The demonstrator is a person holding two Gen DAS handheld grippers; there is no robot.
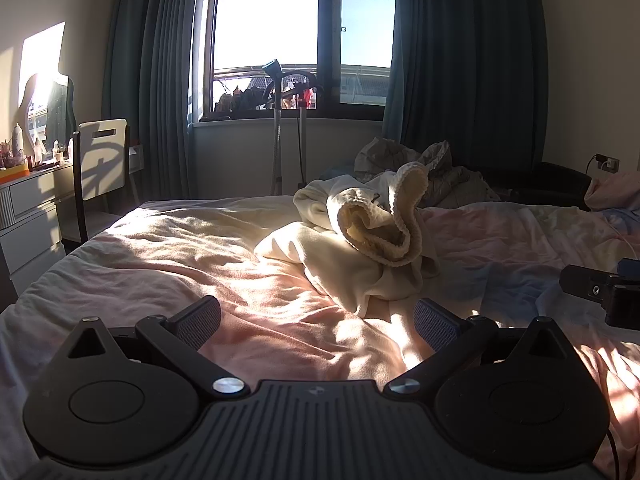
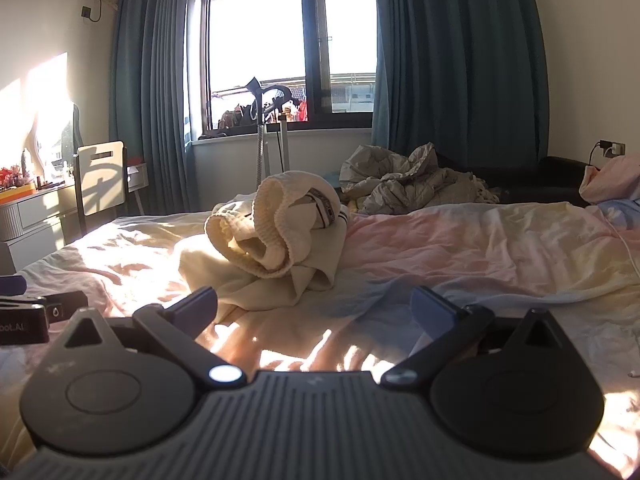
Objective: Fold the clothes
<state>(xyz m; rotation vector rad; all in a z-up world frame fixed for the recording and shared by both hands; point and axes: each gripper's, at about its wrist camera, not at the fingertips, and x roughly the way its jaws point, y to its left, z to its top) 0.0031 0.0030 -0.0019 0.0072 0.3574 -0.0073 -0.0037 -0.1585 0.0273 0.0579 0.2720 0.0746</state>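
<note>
We anchor everything to the cream garment (image 1: pixel 360 248), crumpled in a heap mid-bed on the pink sheet (image 1: pixel 224 264), ribbed hem flipped up and gaping. Far left of it: dresser (image 1: pixel 28 208) with bottles, then a white-backed chair (image 1: pixel 102 160). Behind it, a stand (image 1: pixel 276 128) in front of the window (image 1: pixel 304 36). Behind and right of it, a grey quilted jacket (image 2: pixel 412 188), also rumpled. Our left gripper (image 1: pixel 316 322) sits just short of the garment, fingers spread wide, holding nothing. Our right gripper (image 2: pixel 314 306) is likewise near its front edge, fingers wide apart, empty. In the left wrist view, the right unit shows at the frame edge, right of the garment.
</note>
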